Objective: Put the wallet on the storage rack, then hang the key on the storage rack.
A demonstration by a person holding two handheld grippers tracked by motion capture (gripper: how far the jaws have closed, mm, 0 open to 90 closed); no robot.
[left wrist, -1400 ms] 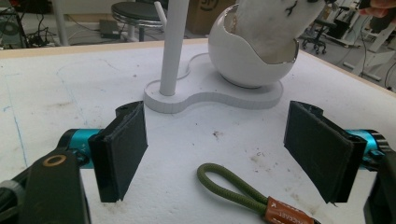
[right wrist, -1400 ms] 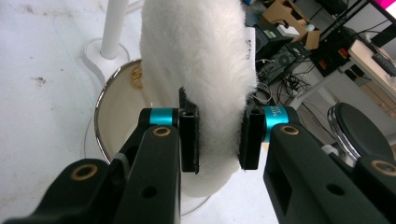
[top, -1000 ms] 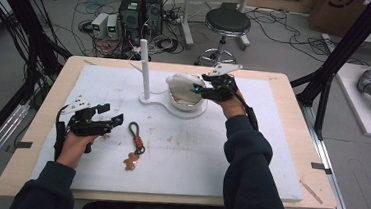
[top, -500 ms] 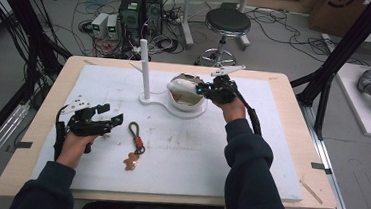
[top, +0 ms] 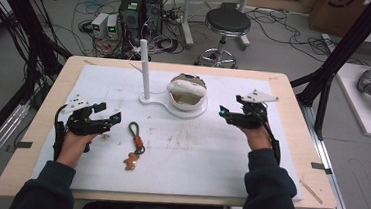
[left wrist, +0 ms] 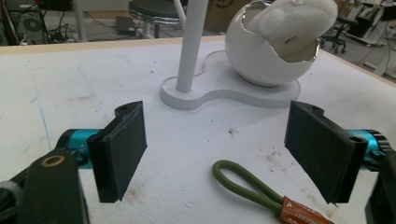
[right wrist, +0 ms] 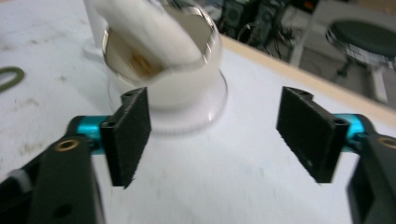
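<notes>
Resting left gripper (top: 103, 120): jaws spread, empty.
Right gripper (top: 230, 115): jaws spread, empty.
Keychain (top: 135, 143): at the egg-shaped bowl's (top: 187, 102) 7 o'clock.

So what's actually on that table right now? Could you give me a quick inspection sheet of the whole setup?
Surface: white mat on a wooden table, with brownish stains.
Job's things: white egg-shaped bowl with white stuffing inside, on a white base with an upright post; green-looped keychain with a small brown charm.
Clutter: nothing seen.
Grippers: left gripper open, near the keychain; right gripper open, right of the bowl; both hold nothing.
Cables: one trails from each gripper; many on the floor behind.
Surroundings: stool, electronics boxes, black frame legs.
</notes>
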